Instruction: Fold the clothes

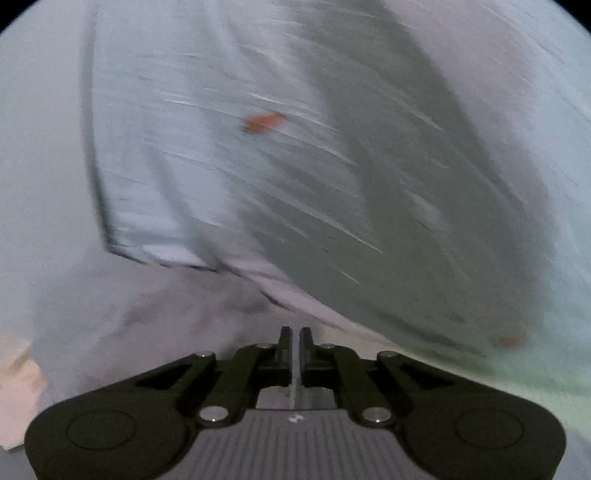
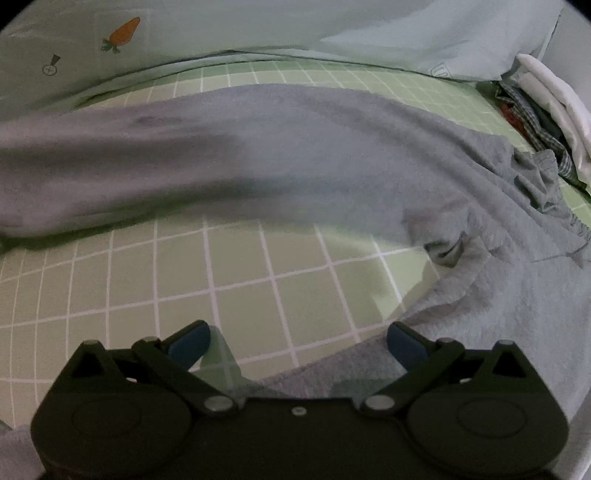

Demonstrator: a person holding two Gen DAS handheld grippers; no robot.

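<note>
In the left wrist view, the left gripper (image 1: 294,334) is seen with its jaws drawn together to a narrow slit. A thin pale strip shows in that slit, but whether it is cloth cannot be told. Grey cloth (image 1: 155,321) lies just beyond the tips and to the near left. The far field is filled by pale printed bedding (image 1: 207,155), heavily smeared by motion blur, with an orange mark (image 1: 263,122) on it. The blur suggests that the gripper is being swung, perhaps to carry or lift part of the garment, though that is only a judgement.

In the right wrist view, the right gripper (image 2: 297,343) is held with its jaws spread wide, the blue pads (image 2: 188,345) well apart and nothing between them. It is poised low over a green checked sheet (image 2: 240,273). The grey garment (image 2: 295,162) is spread across the far half of the sheet, from the far left to the near right, and a hem reaches beneath the right-hand finger. This placement appears chosen so that the near edge can be taken. A blurred fold on the left looks raised off the sheet. A carrot-print pillow (image 2: 122,33) lies along the far side, and a pile of other clothes (image 2: 535,110) sits at the far right.
</note>
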